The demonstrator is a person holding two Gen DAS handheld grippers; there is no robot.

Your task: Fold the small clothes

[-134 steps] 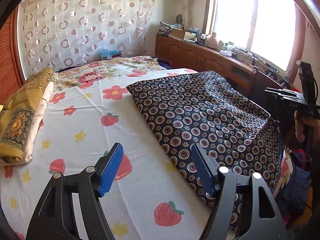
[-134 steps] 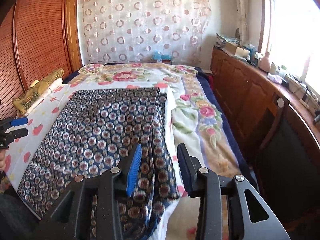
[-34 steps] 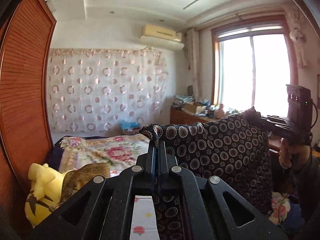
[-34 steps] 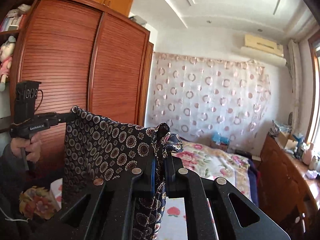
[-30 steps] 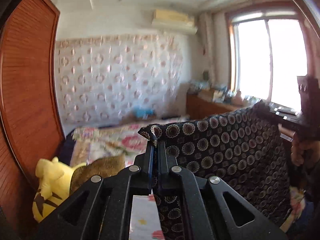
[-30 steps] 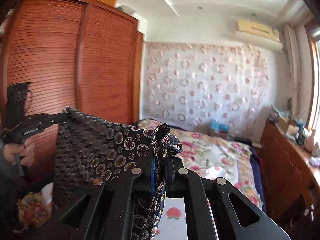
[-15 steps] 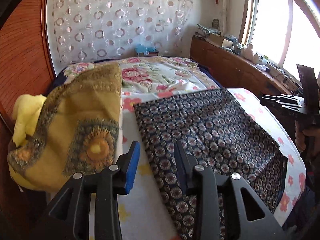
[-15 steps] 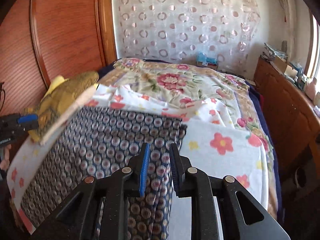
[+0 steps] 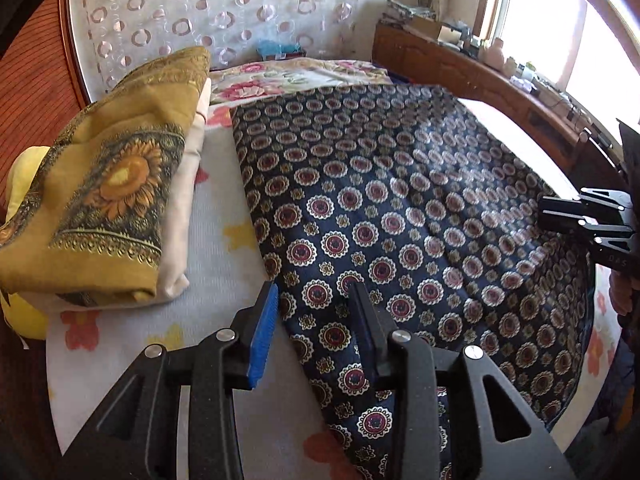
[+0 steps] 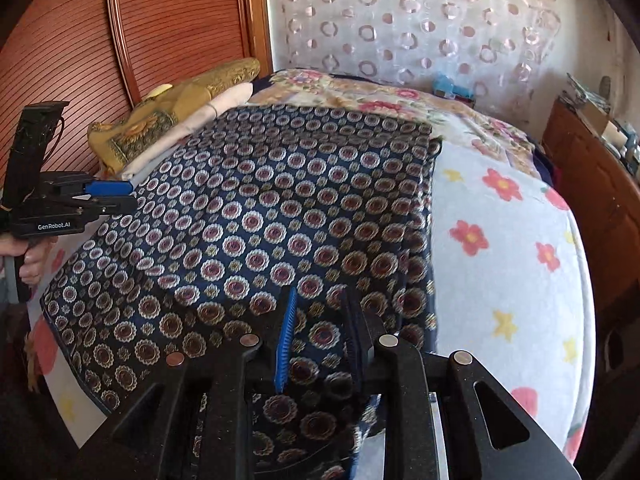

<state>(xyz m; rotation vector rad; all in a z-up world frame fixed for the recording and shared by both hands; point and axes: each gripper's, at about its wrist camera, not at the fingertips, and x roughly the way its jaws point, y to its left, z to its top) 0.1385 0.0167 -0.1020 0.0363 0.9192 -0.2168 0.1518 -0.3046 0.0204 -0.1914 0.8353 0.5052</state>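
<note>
Left wrist view: the left hand-held gripper [image 9: 312,308] hovers over the near left edge of the cloth [image 9: 400,208], its jaws parted and gripping nothing, with the cloth's edge lying under the gap. In the right wrist view the right hand-held gripper [image 10: 320,320] stands above the cloth's near right corner, its jaws opening, their pads clear of the fabric that lies between them. The dark, medallion-patterned cloth is spread flat across the bed [image 10: 512,240], on a white sheet printed with flowers and stars. To its left lies a folded stack [image 9: 104,184] topped by a yellow sunflower fabric, close beside the cloth's edge. Beyond the bed hangs a curtain [image 9: 224,8] with ring patterns; a slatted wooden wardrobe [image 10: 160,28] stands on the left, and a wooden cabinet [image 9: 472,68] cluttered with small items runs under the bright window [image 9: 560,28].
</note>
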